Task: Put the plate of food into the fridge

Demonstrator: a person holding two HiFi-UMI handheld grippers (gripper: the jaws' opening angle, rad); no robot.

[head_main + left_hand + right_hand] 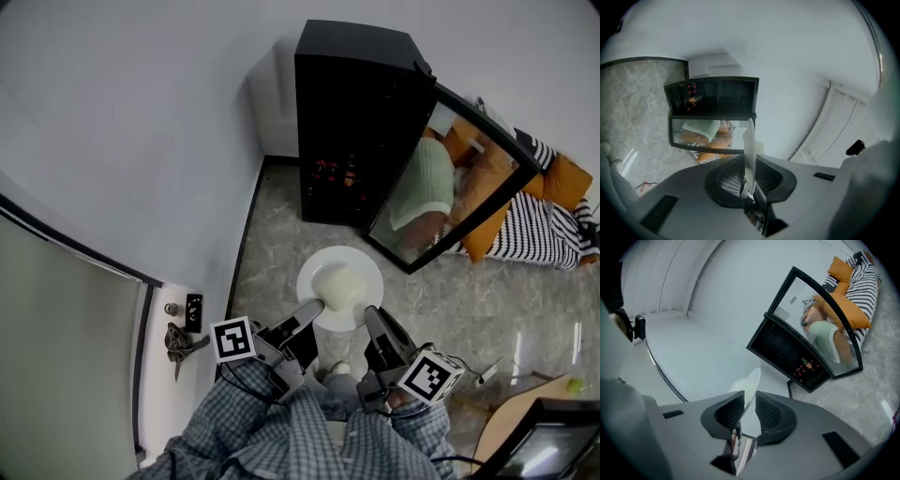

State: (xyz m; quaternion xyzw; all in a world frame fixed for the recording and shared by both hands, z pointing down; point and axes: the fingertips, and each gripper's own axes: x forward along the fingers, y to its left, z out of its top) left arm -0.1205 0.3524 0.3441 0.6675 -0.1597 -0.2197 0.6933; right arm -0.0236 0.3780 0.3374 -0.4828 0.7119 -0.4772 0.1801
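Note:
A white plate (361,258) with a pale mound of food (337,281) hangs level above the grey floor, in front of the black fridge (356,122). The fridge's glass door (450,178) stands swung open to the right. My left gripper (307,314) is shut on the plate's left rim, and in the left gripper view the plate (749,150) shows edge-on between the jaws. My right gripper (375,317) is at the plate's near right rim. In the right gripper view the plate (750,380) reaches into the gap between the jaws, which stand apart around it.
Small bottles (333,173) sit on a shelf low inside the fridge. A sofa with orange cushions and a striped blanket (553,216) lies right of the door. A white wall runs along the left, with keys (176,342) in a lock. A wooden table (516,422) is at the bottom right.

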